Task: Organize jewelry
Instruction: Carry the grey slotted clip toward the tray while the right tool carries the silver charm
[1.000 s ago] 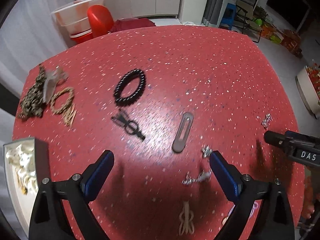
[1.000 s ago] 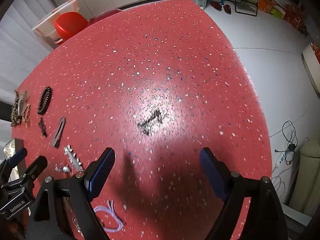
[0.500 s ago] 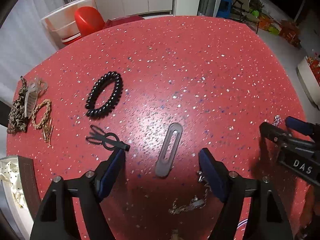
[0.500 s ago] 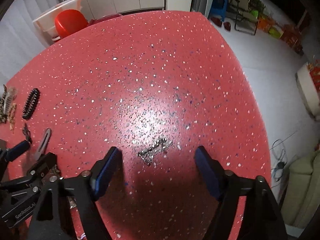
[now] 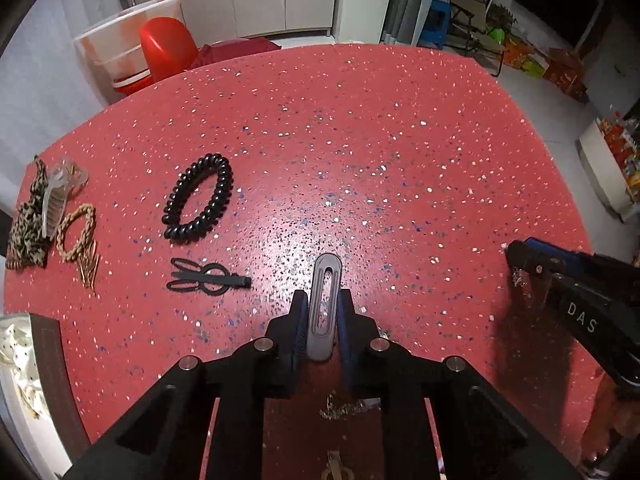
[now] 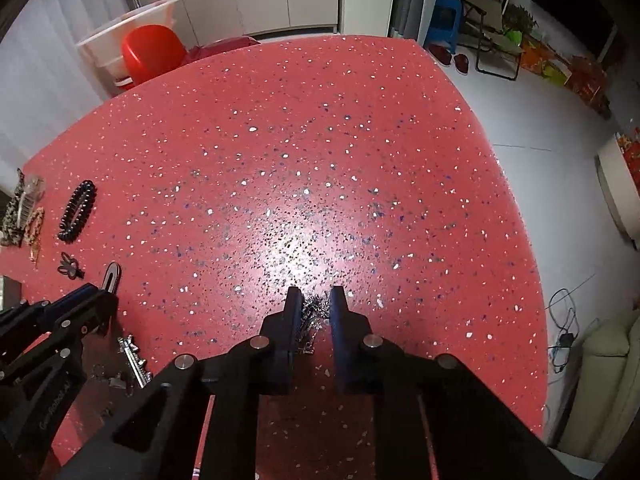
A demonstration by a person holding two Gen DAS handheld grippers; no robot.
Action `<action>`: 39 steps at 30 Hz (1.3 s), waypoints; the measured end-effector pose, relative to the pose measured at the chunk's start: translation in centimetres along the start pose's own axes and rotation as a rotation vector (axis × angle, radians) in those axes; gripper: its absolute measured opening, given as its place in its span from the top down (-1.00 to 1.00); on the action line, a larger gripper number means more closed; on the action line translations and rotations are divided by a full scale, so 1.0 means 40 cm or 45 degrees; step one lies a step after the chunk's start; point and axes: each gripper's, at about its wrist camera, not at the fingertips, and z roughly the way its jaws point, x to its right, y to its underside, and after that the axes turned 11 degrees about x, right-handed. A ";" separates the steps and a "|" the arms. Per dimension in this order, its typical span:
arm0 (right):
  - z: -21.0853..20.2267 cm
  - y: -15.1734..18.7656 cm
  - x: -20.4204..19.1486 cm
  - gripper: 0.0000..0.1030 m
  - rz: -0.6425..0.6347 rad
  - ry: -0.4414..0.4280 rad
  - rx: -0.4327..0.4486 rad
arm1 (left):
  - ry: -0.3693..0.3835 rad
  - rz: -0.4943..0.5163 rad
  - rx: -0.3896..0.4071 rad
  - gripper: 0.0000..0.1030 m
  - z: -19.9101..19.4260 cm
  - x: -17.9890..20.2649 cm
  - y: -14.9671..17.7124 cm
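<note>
My left gripper (image 5: 323,312) points steeply down at the red table (image 5: 360,152), its jaws closing onto the grey slotted hair clip (image 5: 325,300), whose long axis runs straight out between the pads and away from me. My right gripper (image 6: 314,312), equally steep, has pinched shut on the small silver chain piece (image 6: 310,314) lying further right.

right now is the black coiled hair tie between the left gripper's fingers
No, the black coiled hair tie lies apart on the table while the left gripper closes around the grey slotted clip.
</note>
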 end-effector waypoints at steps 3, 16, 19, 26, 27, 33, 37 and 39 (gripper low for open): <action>-0.021 0.009 0.017 0.70 0.036 -0.037 0.005 | 0.021 -0.016 0.017 0.68 -0.028 -0.004 0.007; -0.129 0.077 0.050 0.70 0.112 -0.147 -0.034 | 0.067 -0.032 0.056 0.68 -0.189 -0.026 0.074; -0.156 0.095 0.044 0.70 0.119 -0.158 -0.046 | 0.076 -0.038 0.056 0.68 -0.227 -0.035 0.101; -0.231 0.140 0.023 0.70 0.122 -0.176 -0.059 | 0.079 -0.047 0.056 0.68 -0.317 -0.065 0.163; -0.244 0.148 0.020 0.70 0.128 -0.178 -0.060 | 0.079 -0.053 0.053 0.68 -0.331 -0.072 0.172; -0.315 0.201 -0.003 0.70 0.149 -0.188 -0.073 | 0.073 -0.068 0.039 0.68 -0.403 -0.108 0.223; -0.354 0.233 -0.028 0.70 0.147 -0.195 -0.093 | 0.062 -0.056 0.035 0.68 -0.445 -0.130 0.254; -0.367 0.243 -0.044 0.70 0.144 -0.200 -0.104 | 0.058 -0.067 0.032 0.68 -0.465 -0.147 0.268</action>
